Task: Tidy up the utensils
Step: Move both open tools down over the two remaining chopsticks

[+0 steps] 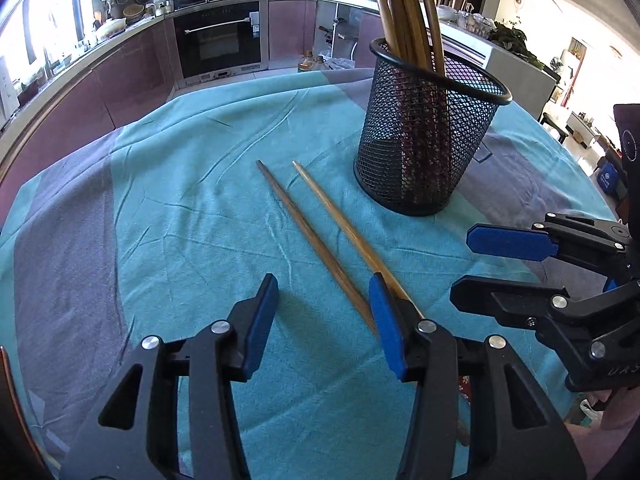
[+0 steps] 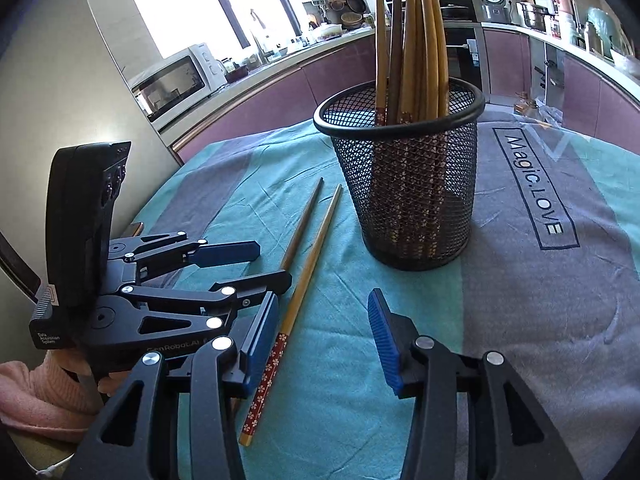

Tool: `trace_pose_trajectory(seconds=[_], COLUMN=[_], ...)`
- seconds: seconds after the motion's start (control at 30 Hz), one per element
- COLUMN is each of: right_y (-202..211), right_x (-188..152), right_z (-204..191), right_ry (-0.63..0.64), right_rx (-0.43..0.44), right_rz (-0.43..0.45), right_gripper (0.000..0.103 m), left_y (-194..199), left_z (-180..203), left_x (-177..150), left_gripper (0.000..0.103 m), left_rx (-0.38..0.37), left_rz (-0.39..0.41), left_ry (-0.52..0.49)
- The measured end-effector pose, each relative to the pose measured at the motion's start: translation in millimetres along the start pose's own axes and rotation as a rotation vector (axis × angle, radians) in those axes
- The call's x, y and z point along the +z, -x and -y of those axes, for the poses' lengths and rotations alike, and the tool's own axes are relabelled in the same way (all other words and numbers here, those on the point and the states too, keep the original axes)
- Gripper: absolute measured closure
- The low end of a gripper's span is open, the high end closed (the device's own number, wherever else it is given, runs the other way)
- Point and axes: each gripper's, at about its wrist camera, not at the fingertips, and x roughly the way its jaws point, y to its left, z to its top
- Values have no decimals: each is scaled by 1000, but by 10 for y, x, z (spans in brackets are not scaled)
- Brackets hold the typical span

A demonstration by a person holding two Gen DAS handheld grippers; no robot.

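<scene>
My two brown wooden chopsticks (image 1: 320, 240) lie matt on the creased teal-and-grey cloth (image 1: 180, 220) — one end lacquered red with flowers. The black wire-mesh metal cup (image 2: 416, 184) looks rough; my blue ribbed plastic pads (image 2: 382, 336) matt.

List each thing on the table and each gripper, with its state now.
Mesh holder: upright, holding several chopsticks.
Darker chopstick: flat on the cloth, between the left gripper's fingers, not gripped.
Lighter chopstick: flat on the cloth, not gripped.
Left gripper: open.
Right gripper: open, empty.
</scene>
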Motion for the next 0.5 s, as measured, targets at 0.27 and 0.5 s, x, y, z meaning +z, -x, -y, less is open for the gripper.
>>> trace_pose_trajectory(seconds=[0.27,0.5], right_y=[-129,-309], right_x=[24,35], right_z=[-130,-246], right_ry=[55,99], right_rx=[-31,-58], right_rz=[-20,-59], right_gripper=[59,71], left_y=[69,130], left_z=[-9,-66], left_x=[-77,-200], left_gripper=[70,77], left_rx=[-9,-46], left_rz=[0,-5], left_ry=[-18,-16])
